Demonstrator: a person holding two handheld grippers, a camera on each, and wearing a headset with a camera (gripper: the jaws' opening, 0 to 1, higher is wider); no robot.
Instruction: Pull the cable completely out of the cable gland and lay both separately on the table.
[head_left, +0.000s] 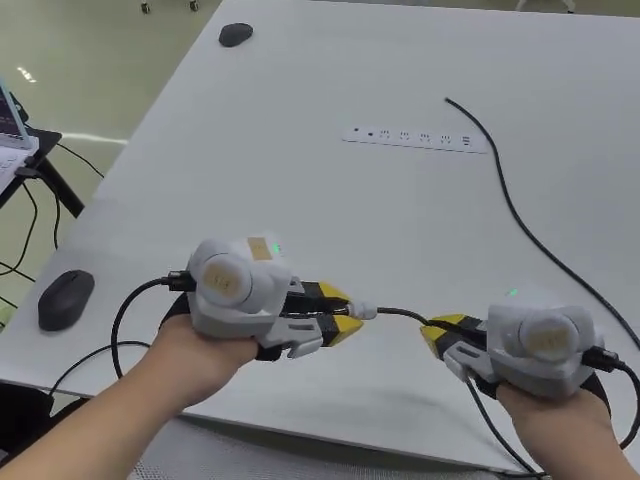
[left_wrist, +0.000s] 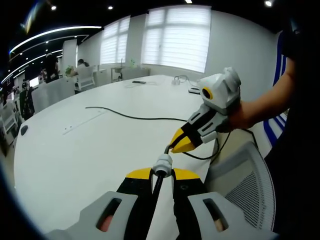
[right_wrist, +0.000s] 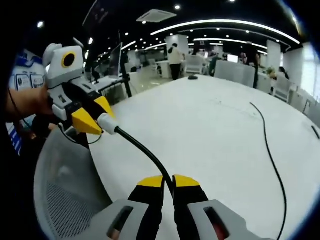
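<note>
Above the table's near edge, a white cable gland (head_left: 362, 312) sits at the tips of my left gripper (head_left: 345, 322), which is shut on it. The gland (left_wrist: 162, 164) pokes out past that gripper's (left_wrist: 161, 175) yellow tips. A short black cable (head_left: 400, 315) runs from the gland to my right gripper (head_left: 432, 333), shut on the cable. In the right gripper view the cable (right_wrist: 142, 149) arcs from my right gripper (right_wrist: 167, 182) up to the gland (right_wrist: 107, 123) in the left gripper (right_wrist: 90, 122). The right gripper (left_wrist: 176, 144) also appears in the left gripper view.
A white power strip (head_left: 415, 139) lies mid-table, with a long black cord (head_left: 520, 215) curving toward the right edge. One mouse (head_left: 235, 34) rests at the far edge, another (head_left: 64, 298) at the near left corner. A mesh chair (right_wrist: 65, 200) stands below the table edge.
</note>
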